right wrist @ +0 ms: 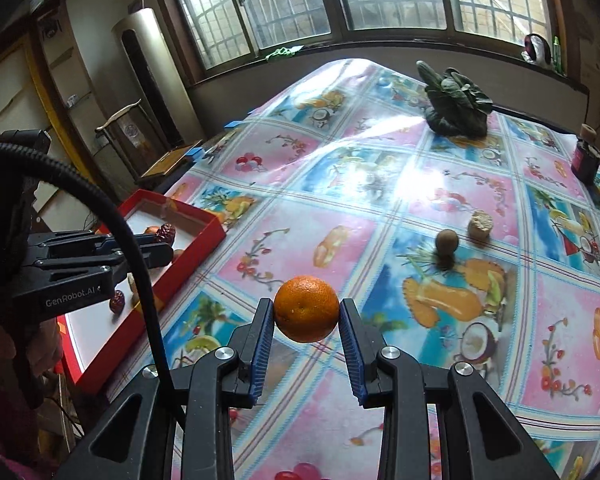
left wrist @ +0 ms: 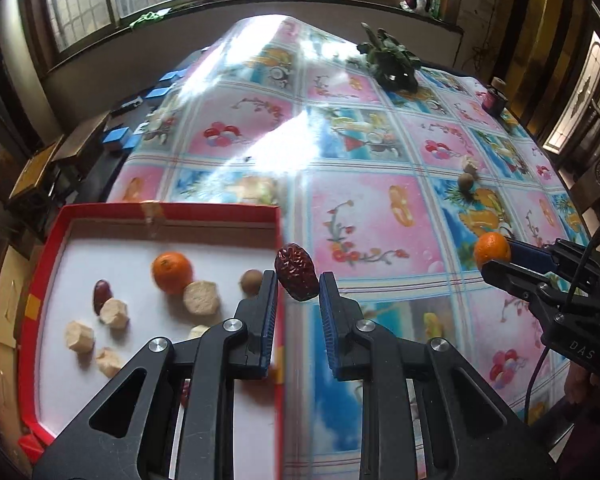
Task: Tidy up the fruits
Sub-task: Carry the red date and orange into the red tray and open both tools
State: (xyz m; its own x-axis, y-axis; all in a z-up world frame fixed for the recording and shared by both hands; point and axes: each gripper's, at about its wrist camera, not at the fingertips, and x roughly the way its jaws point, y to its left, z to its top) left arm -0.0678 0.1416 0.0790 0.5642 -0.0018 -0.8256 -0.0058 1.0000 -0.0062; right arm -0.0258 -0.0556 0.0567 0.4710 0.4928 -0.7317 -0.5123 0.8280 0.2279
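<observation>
My left gripper [left wrist: 298,280] jaws clamp a red date [left wrist: 297,277]; my right gripper [right wrist: 306,312] jaws clamp an orange [right wrist: 306,309] above the tabletop [right wrist: 380,200].

Pink and blue checks are showing all around our red tray

We are seeing a white-floored red tray [left wrist: 162,213] on a tablecloth [left wrist: 364,208] of pink and blue fruit squares; inside the tray an orange mandarin [left wrist: 172,267] is glowing, beside its right rim a wrinkled dark-red date [left wrist: 297,277], far beyond it dark green leaves [left wrist: 388,60].
</observation>
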